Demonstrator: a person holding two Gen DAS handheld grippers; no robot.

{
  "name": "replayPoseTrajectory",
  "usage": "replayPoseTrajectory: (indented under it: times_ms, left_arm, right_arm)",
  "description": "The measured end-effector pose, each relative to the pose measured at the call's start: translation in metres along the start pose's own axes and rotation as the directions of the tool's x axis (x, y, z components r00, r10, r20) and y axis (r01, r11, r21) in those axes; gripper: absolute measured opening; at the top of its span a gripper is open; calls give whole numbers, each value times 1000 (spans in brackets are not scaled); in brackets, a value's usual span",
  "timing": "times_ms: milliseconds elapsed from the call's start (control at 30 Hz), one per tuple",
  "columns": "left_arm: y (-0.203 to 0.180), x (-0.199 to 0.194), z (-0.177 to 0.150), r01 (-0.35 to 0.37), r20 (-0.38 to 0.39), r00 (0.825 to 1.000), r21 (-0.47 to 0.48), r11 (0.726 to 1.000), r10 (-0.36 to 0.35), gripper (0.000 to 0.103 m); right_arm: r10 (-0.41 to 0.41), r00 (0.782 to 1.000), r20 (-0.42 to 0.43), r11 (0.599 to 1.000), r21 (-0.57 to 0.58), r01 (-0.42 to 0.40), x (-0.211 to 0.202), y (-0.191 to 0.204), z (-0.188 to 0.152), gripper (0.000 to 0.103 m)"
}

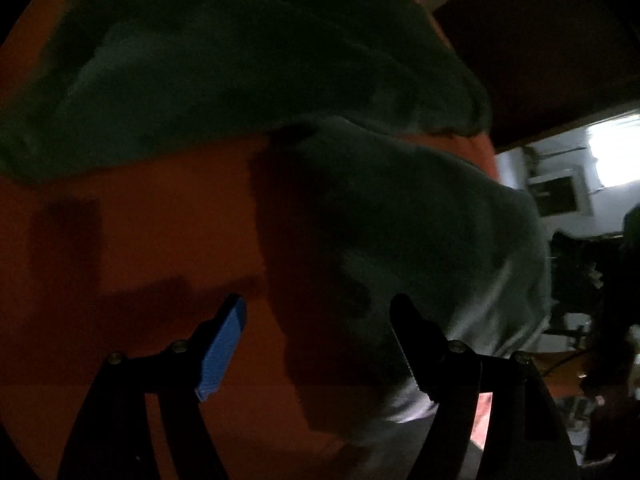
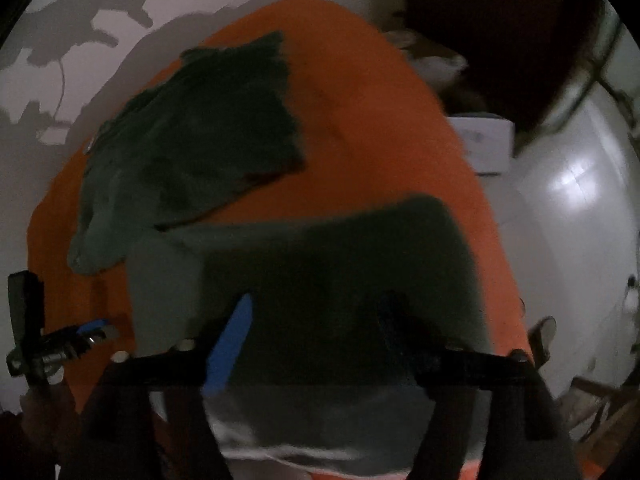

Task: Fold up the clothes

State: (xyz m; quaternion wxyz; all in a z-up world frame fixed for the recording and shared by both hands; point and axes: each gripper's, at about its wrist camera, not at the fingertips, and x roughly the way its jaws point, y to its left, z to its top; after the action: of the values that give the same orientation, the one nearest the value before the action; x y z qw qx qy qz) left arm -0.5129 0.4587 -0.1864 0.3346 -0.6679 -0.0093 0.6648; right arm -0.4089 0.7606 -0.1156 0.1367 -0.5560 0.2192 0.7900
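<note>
Spreading wide apart over the near end of a grey-green garment [image 2: 304, 280], with nothing between the jaws: right gripper [image 2: 316, 320], one blue pad [image 2: 230, 344] showing on its left finger and the other finger dark. Lying flat across an orange surface [image 2: 380, 128], that garment, its near hem reaching past the surface's front edge, pale there. Resting just beyond it, toward the far left of the orange surface and touching the garment's left shoulder: a second, darker green cloth [image 2: 192, 136], roughly squared and rumpled at its edges. Hovering at the left of the garment: left gripper [image 2: 60, 344], seen side-on, metal and black with a glint of blue. Gaping open too in its own view, left gripper [image 1: 320, 312], blue pad [image 1: 222, 352] on one finger, holding nothing, hanging over bare orange surface [image 1: 160, 240] just beside the grey-green garment [image 1: 420, 240], whose edge is running under the right finger. Draping across the far side of the orange surface in that view: the darker green cloth [image 1: 240, 60], blurred and dim. Showing beyond the orange surface to the right: a white box [image 2: 486, 140] and pale glossy floor [image 2: 572, 200]; to the far left, a light wall [image 2: 48, 92] carrying grey shadows.
</note>
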Motion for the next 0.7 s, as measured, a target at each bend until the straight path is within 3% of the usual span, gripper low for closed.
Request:
replayPoseTrajectory:
  times_ms: [133, 300, 367, 467, 567, 700]
  left_arm:
    - [3, -5, -19, 41, 16, 999, 36, 998, -42, 75]
    - [5, -9, -56, 43, 6, 999, 41, 998, -43, 75]
    - [4, -7, -59, 26, -7, 1000, 45, 999, -26, 75]
    - [13, 0, -56, 0, -26, 1000, 36, 999, 1, 77]
    - [27, 2, -57, 1, -44, 999, -15, 1000, -2, 78]
    - [51, -1, -57, 36, -53, 998, -66, 997, -40, 78]
  right_arm:
    - [22, 1000, 16, 999, -48, -21, -3, -41, -26, 90]
    - [111, 994, -24, 991, -70, -113, 30, -88, -35, 90]
    - [185, 981, -62, 981, -52, -188, 53, -104, -34, 90]
    - [262, 961, -89, 965, -8, -264, 74, -118, -33, 103]
    - [338, 934, -113, 941, 38, -336, 95, -131, -32, 103]
    - [385, 919, -87, 923, 44, -382, 98, -127, -31, 103]
